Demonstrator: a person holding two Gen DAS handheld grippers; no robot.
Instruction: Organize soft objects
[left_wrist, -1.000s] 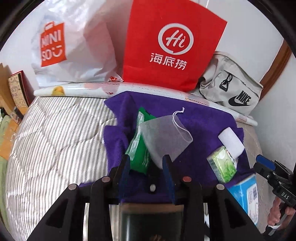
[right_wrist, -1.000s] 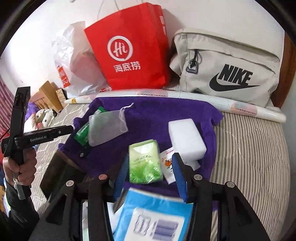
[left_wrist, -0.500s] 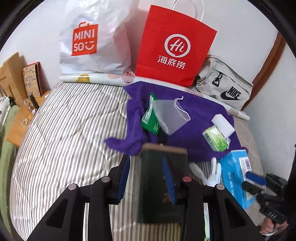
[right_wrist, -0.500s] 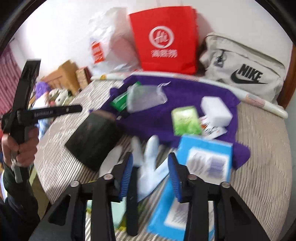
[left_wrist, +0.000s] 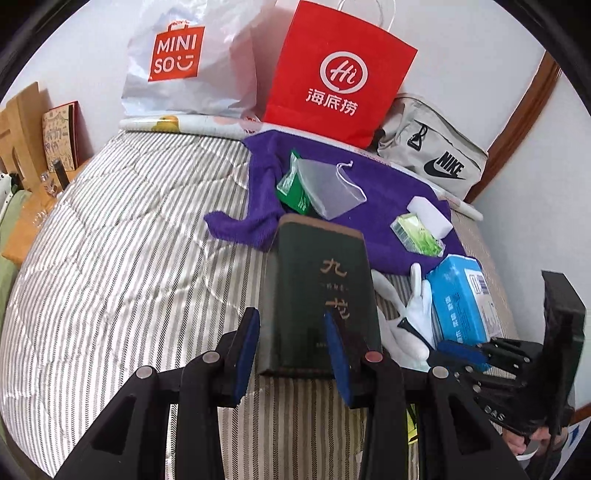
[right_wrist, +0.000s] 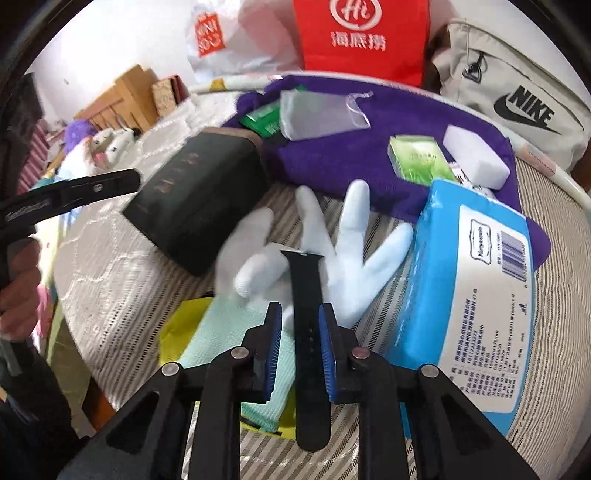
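On the striped bed lie a purple cloth (left_wrist: 384, 192), a dark green box (left_wrist: 321, 291), a white glove (right_wrist: 332, 254), a blue tissue pack (right_wrist: 469, 295), a white sponge (right_wrist: 476, 155), a green tissue packet (right_wrist: 417, 158), a mesh pouch (left_wrist: 328, 188) and a mint cloth (right_wrist: 229, 332). My left gripper (left_wrist: 293, 354) is open, its jaws on either side of the box's near end. My right gripper (right_wrist: 299, 347) has its jaws close around a black watch strap (right_wrist: 306, 325) that lies over the glove; I cannot tell if they clamp it.
A red paper bag (left_wrist: 336, 70), a white Miniso bag (left_wrist: 184, 62) and a beige Nike bag (left_wrist: 432, 155) stand along the back wall. A rolled sheet (left_wrist: 177, 123) lies in front of them. Cardboard boxes (left_wrist: 22, 125) stand at the left. The bed's left half is bare quilt (left_wrist: 118, 258).
Both grippers have pulled back toward the near edge of the bed. The green box, glove and strap have come into view. The right gripper now has its jaws around the black strap.
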